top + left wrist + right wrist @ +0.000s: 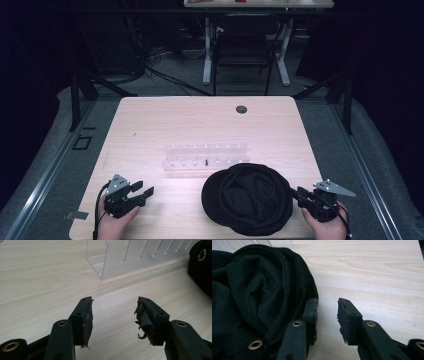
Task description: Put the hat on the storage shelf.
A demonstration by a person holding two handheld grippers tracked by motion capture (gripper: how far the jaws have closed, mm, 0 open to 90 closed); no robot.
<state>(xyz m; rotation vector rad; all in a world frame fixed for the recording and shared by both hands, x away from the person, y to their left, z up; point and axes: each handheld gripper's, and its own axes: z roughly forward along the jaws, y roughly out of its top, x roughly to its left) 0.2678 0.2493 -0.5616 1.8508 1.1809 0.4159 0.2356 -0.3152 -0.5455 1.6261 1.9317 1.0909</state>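
On table [150,125]: black cap [247,197], upturned, crumpled, lining showing.

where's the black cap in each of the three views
High view: black cap lies upside down at the table's near edge, right of centre, just in front of the clear rack.
Left gripper view: a sliver at the far right edge, right of the rack.
Right gripper view: it covers the left half, beside the left jaw.
Shared landmark: the clear rack.
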